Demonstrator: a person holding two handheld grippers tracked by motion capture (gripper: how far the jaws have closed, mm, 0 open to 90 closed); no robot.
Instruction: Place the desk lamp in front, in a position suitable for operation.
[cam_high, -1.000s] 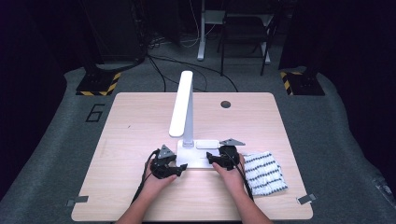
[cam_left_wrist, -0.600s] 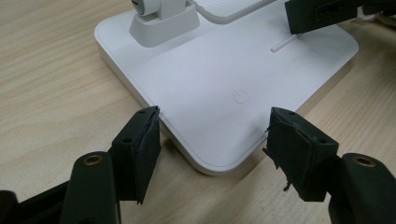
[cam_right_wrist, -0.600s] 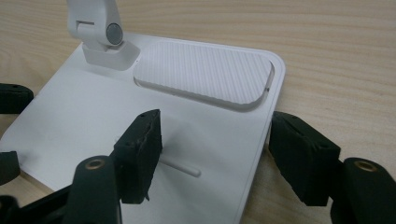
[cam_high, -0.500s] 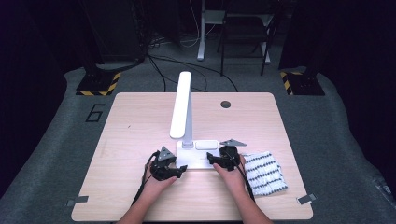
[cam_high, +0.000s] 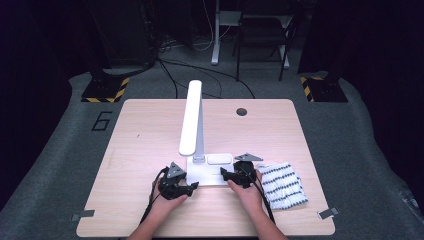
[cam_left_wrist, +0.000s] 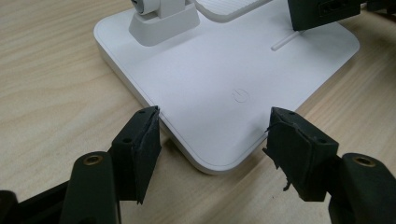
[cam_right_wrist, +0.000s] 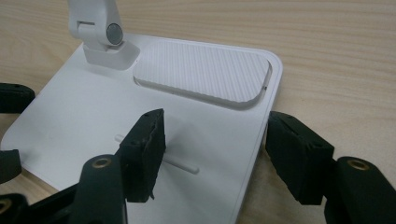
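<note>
Lamp (cam_high: 196, 131) sits mid-desk (cam_high: 150, 130), base (cam_high: 210, 170) toward the person, arm up and head folded down over it. Both tools bracket the base's near edge, likely to steady or shift it by the base, since the tall arm makes it top-heavy.

Left tool (cam_high: 191, 185): jaws wide open, straddling the near-left corner, gripping nothing. Right tool (cam_high: 223, 173): also wide open, one jaw over the base top, the other off its right edge on the desk; nothing clamped.

High view gives layout plus the striped cloth (cam_high: 284, 184) right of the base. Left gripper view adds the power icon (cam_left_wrist: 240, 95) between the jaws. Right gripper view adds the ribbed pad (cam_right_wrist: 203, 70), hinge (cam_right_wrist: 114, 33) and a thin slot (cam_right_wrist: 156, 156) on the base.
</note>
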